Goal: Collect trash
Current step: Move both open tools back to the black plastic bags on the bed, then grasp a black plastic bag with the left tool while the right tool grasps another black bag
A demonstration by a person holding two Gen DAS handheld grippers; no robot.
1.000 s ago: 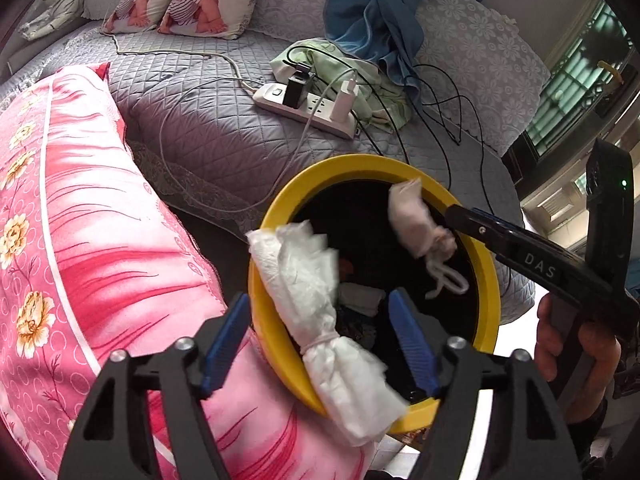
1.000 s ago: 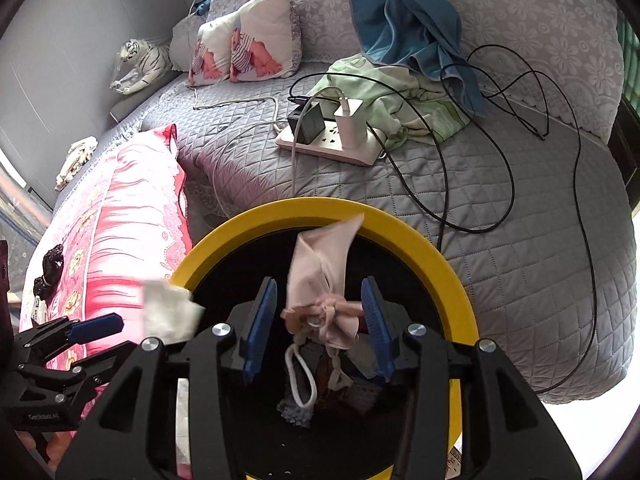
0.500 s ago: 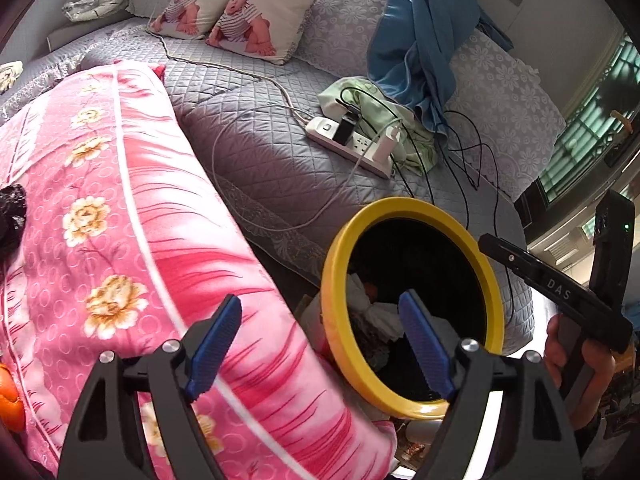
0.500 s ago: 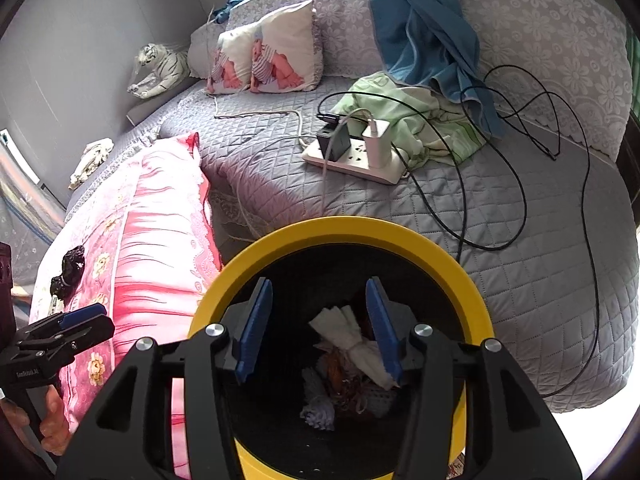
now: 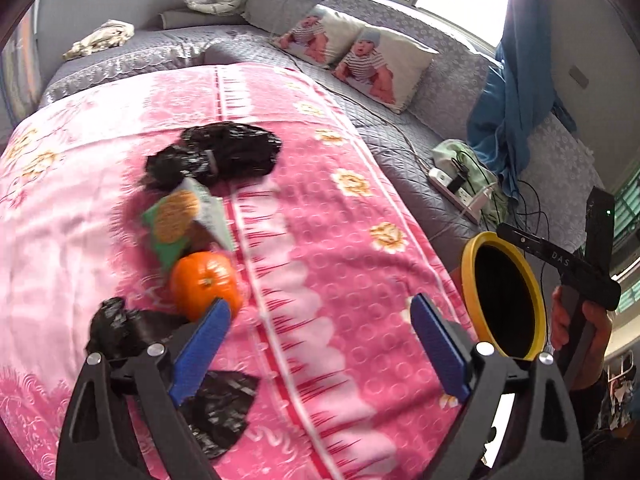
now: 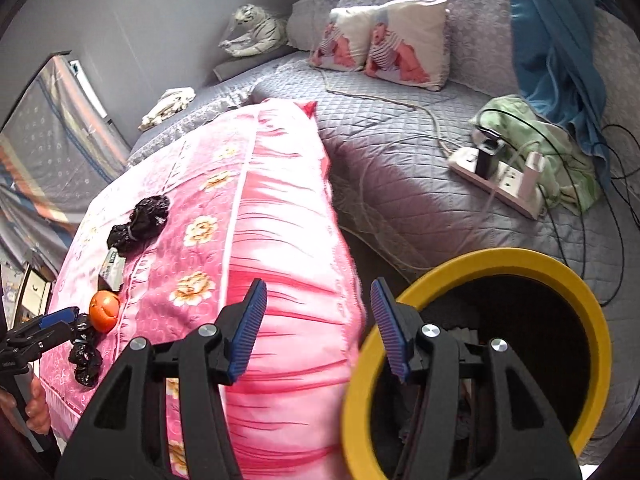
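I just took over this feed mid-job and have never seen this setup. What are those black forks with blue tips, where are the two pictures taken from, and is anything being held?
There is no robot arm: a person holds a two-finger gripper in each hand. Each picture comes from a fisheye camera on one gripper, looking forward along its blue-padded fingers.

The left gripper points at a pink quilt. On it lie crumpled black plastic bags, a green and white snack wrapper and an orange. Its jaws are opening, with nothing between them.

The right gripper sits by the rim of the yellow bin, which stands beside the quilt. Its jaws are opening too, also empty.

Behind is a grey quilted sofa with a power strip on it.
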